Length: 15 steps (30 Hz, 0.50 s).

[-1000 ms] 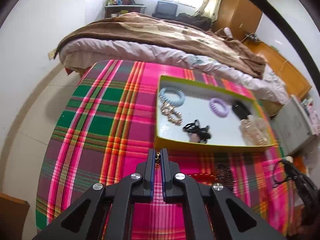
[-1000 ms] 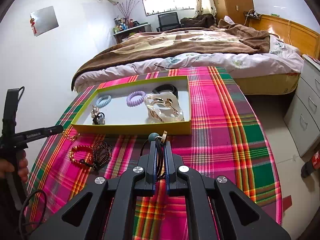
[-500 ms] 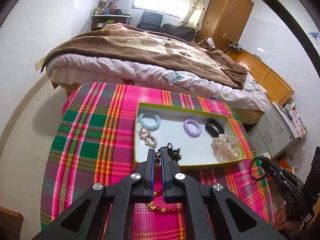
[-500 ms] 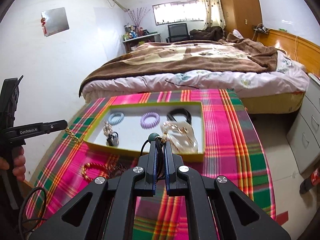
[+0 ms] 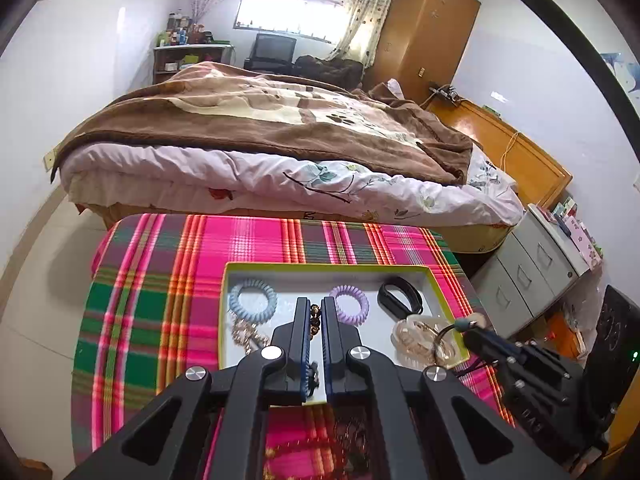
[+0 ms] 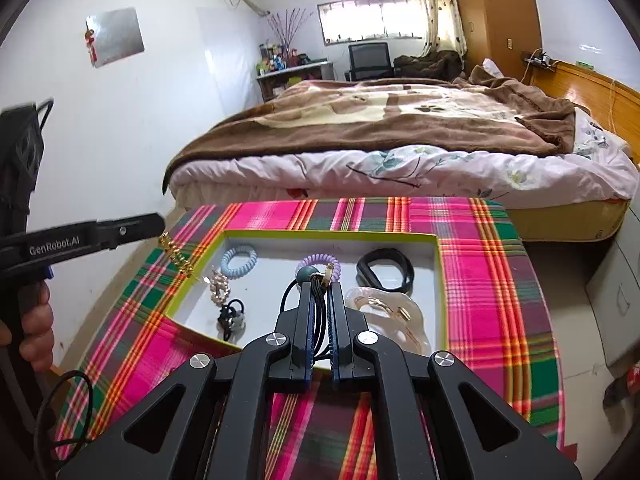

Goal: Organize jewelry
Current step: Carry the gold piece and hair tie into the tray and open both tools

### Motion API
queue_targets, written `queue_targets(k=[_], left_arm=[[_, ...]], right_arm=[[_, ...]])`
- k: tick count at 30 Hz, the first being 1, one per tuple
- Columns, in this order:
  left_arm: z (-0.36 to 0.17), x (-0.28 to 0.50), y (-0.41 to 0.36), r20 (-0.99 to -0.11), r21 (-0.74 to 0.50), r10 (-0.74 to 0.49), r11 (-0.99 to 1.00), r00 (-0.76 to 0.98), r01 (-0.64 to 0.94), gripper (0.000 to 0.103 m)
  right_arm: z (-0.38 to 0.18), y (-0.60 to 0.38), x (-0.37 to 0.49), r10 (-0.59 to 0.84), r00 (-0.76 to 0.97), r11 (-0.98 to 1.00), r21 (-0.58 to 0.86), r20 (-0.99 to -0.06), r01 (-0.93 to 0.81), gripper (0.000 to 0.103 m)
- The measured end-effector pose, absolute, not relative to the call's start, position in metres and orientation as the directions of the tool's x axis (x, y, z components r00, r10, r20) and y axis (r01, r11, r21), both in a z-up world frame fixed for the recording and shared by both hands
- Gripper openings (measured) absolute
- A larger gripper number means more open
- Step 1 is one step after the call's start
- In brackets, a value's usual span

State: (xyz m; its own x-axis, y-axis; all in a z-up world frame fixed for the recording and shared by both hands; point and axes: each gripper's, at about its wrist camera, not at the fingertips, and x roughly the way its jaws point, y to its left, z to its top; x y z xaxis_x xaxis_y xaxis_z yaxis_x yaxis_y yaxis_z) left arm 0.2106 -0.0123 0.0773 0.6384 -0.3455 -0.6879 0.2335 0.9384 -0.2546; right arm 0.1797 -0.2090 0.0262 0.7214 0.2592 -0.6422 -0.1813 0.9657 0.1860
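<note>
Both grippers have risen from the plaid cloth [image 6: 472,264] and now hang over the green-rimmed box [image 6: 438,280]. The left gripper [image 5: 316,312] pinches a gold chain [image 6: 176,256] dangling above the box's left edge. The right gripper [image 6: 320,292] is clamped on a black hair tie [image 6: 318,280] over the box's middle.
</note>
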Motion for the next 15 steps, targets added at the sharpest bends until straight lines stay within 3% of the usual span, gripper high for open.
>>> queue_targets(k=[15], left_arm=[[0.021,0.272,-0.041,-0.764,-0.235,-0.339,0.939,0.549,0.253,0.005]], right_arm=[[-0.022,-0.185,0.224,0.298,0.616,0.953,0.194,-0.729,-0.232,0.006]])
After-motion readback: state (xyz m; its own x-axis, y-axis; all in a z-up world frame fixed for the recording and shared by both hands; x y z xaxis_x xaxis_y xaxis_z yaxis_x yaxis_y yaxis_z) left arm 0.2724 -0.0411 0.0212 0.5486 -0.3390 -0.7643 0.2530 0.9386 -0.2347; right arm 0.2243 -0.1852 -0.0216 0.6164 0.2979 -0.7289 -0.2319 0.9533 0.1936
